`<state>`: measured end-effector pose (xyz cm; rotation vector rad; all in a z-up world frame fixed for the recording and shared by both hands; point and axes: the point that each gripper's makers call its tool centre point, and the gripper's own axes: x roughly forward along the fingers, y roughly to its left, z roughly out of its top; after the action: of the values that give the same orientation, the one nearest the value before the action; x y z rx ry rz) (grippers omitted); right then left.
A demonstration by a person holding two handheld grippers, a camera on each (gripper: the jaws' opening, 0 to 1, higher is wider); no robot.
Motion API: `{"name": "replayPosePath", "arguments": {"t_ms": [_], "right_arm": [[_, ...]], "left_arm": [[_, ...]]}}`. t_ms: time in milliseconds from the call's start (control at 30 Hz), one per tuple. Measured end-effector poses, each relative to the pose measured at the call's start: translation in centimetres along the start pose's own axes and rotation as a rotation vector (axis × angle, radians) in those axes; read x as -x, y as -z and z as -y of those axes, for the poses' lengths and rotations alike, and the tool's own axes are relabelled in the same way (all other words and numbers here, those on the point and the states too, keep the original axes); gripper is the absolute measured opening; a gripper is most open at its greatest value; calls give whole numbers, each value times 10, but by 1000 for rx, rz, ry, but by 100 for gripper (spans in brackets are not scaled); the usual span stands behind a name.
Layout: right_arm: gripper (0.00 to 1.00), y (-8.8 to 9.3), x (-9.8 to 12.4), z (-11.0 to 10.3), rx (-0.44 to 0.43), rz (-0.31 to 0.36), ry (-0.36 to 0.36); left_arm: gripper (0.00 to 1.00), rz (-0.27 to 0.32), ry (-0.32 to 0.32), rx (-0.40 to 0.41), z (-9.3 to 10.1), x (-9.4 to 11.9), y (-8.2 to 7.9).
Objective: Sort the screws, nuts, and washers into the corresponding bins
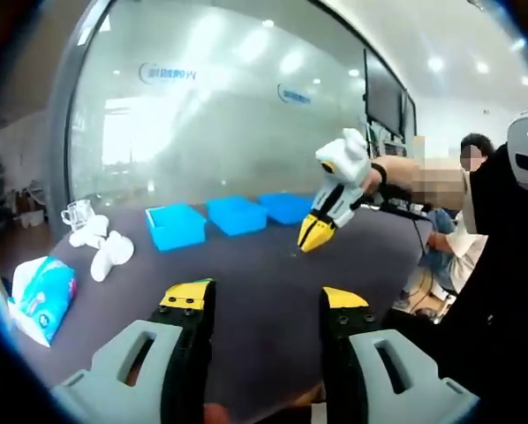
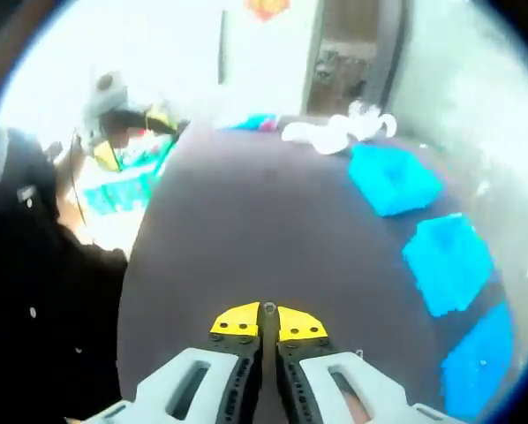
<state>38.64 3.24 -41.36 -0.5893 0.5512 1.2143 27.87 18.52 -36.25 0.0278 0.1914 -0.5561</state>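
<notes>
Left gripper (image 1: 264, 305) jaws gaping wide over bench (image 1: 264, 265) | right gripper (image 2: 268, 322) jaws pinching together, contents unclear | risking dropping anything tiny short of far blue bins (image 1: 236, 215)

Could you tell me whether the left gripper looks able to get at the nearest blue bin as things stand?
Probably yes. The left gripper is open, and only bare dark table lies between it and the nearest blue bin. The right gripper hangs off to the side, shut, not across that path.

A matt dark table (image 1: 264, 265) is seen, 3 smooth blue plastic bins (image 1: 236, 215), and frosted glass wall (image 1: 220, 115) behind.
</notes>
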Motion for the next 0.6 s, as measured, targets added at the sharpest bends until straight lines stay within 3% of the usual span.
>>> {"name": "replayPosePath", "arguments": {"t_ms": [400, 600], "right_arm": [[2, -20, 67, 29, -181, 385, 406], [2, -15, 88, 35, -279, 518, 572]], "left_arm": [[47, 37, -24, -3, 0, -3, -10], [47, 86, -40, 16, -1, -4, -23]]}}
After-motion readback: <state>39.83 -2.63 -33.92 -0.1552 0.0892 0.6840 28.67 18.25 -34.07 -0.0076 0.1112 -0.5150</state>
